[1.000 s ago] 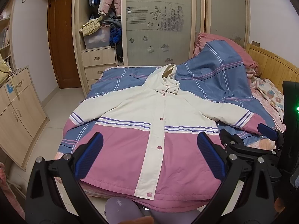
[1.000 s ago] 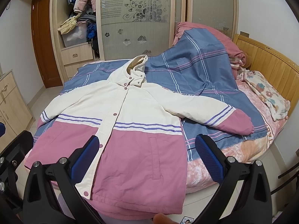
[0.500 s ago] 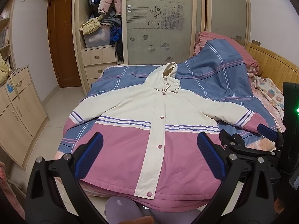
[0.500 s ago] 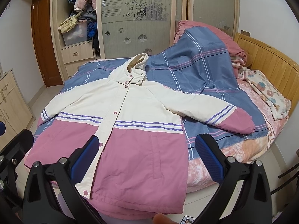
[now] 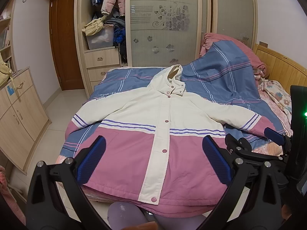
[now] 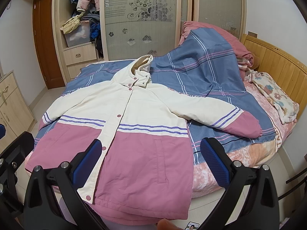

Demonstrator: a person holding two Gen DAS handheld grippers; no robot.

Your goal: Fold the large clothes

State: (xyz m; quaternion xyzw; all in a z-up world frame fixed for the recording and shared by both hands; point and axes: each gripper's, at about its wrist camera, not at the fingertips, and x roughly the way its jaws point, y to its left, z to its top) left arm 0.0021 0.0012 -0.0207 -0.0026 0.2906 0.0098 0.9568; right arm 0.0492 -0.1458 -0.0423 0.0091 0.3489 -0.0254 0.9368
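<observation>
Nearest the cameras, the left gripper (image 5: 153, 162) is spread wide, its two blue-padded fingers (image 5: 92, 161) holding nothing and hovering above the near hem of the jacket (image 5: 159, 134). The right gripper (image 6: 149, 162) is likewise wide apart and empty, poised over the hem on the jacket's right half. The jacket lies flat, front up and snapped closed, on a bed (image 6: 259, 153) covered by a blue plaid quilt (image 6: 201, 67). Its lower body and cuffs are pink, its upper body, sleeves and hood cream, with thin purple stripes where the colours meet and a row of pink snaps down a cream placket. Both sleeves stretch outward; the hood points toward the far side. Small white lettering on the quilt beside the shoulders is too small to read. Beyond the bed stands a wardrobe (image 5: 167, 25) with frosted sliding doors showing a floral pattern and faint, unreadable writing.
</observation>
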